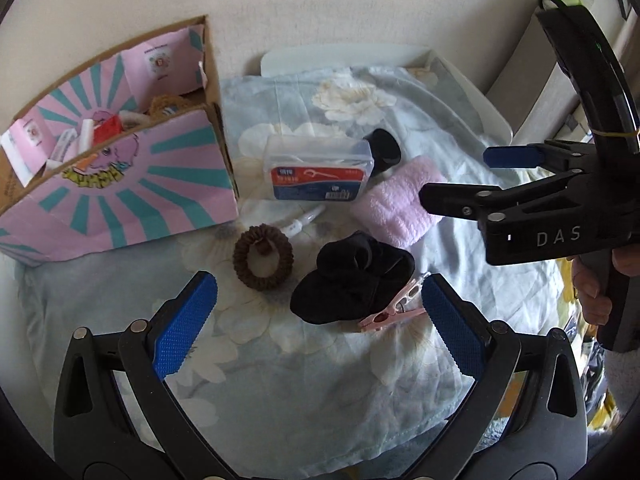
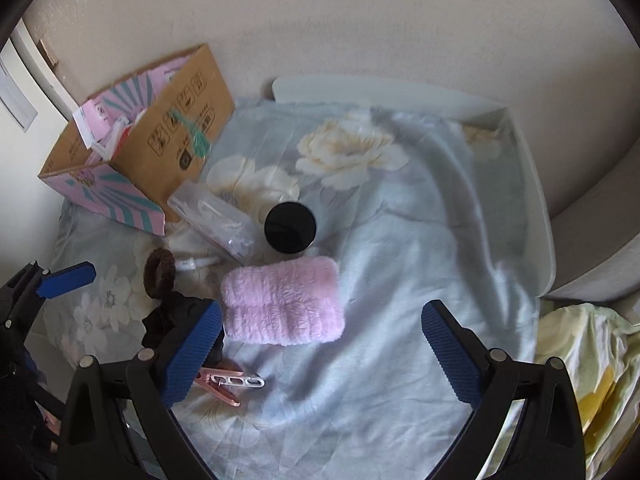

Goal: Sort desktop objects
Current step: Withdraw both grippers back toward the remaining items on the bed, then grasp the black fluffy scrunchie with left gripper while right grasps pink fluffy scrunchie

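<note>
On the floral cloth lie a brown hair tie, a black scrunchie, a pink clothes peg, a folded pink towel, a clear floss-pick box and a black cap. My left gripper hovers open just in front of the scrunchie and hair tie, holding nothing. My right gripper is open above the pink towel, nothing between its fingers. The peg lies beside its left finger. The black cap and the floss box sit beyond the towel.
A pink-and-teal cardboard box with several small items inside stands at the left against the wall. The white table rim bounds the cloth at right and back. A yellow-white cloth lies off the right edge.
</note>
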A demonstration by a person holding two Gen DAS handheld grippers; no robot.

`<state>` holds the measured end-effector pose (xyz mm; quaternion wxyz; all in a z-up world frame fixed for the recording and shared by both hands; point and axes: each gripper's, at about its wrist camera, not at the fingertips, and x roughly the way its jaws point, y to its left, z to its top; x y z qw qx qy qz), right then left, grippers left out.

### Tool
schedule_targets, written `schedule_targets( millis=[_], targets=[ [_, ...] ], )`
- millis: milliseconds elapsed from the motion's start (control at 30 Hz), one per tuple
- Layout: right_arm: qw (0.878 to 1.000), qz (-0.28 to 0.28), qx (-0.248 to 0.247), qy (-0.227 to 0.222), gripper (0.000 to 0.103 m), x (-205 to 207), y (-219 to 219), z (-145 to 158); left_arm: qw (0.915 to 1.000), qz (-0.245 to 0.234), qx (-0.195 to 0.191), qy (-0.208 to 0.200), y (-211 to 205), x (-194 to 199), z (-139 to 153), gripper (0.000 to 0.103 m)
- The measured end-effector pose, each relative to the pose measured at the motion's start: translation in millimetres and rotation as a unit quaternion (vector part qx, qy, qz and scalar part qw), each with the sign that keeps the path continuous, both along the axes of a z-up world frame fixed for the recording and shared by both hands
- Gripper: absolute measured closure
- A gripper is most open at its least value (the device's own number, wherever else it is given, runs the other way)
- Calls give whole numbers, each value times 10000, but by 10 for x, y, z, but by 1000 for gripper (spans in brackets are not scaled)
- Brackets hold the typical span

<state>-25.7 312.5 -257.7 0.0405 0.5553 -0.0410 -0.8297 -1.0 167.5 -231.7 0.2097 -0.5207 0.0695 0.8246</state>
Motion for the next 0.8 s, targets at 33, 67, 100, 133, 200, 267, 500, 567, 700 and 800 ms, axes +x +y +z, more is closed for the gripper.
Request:
schedule_targets(
  millis=[33,67,100,133,200,267,500,567,700,800],
  targets=[
    [10000,20,-34,-46,3,-18,-7,-39,10000,-24,-30,-16,20,-1,-36,3],
    [9999,40,-52,-88,3,-34,-14,-76,10000,-37,-70,-5,42,1,-60,3],
    [9999,54,-50,-121,3,-49,-17,-106,9999,-51,-129,23,65,0,-84,6],
    [9998,74,-50,-163,3,-66,-19,-137,9998,-77,-177,43,89,-2,-104,8],
    [9996,119,-92,-223,3,-90,-18,-180,9996,-143,-250,51,137,-16,-138,11],
    [9994,182,-163,-229,3,-97,-17,-191,9993,-197,-300,73,174,-27,-157,12],
    [9981,423,-188,-401,30,-146,-76,-295,9983,-441,-352,-130,290,-42,-273,41],
    [9964,551,-424,-493,47,-158,-102,-334,9977,-508,-391,-240,330,-43,-322,54],
    [9962,655,-421,-398,62,-150,-142,-299,9971,-602,-346,-327,353,-12,-344,74],
    [9962,610,-560,-283,78,-125,-107,-234,9972,-608,-262,-361,348,-3,-318,82]
  ],
)
